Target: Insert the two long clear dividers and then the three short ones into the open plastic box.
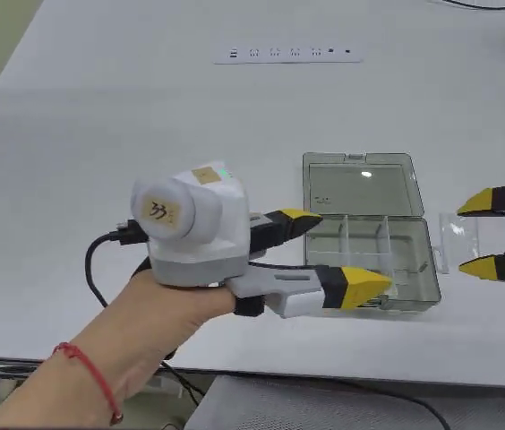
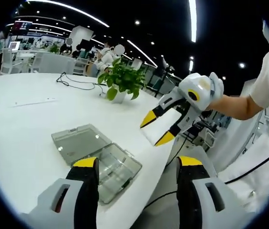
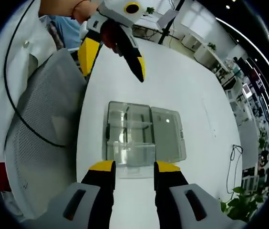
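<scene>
White-and-grey left gripper (image 1: 346,251), black jaws tipped yellow; right gripper (image 1: 463,236) tips yellow too. Ahead of the left jaws the plastic box (image 1: 360,188) is smoky grey and see-through, on a white table (image 1: 100,134). Behind that gripper: red bracelet (image 1: 87,367), black cable (image 1: 96,260).
</scene>
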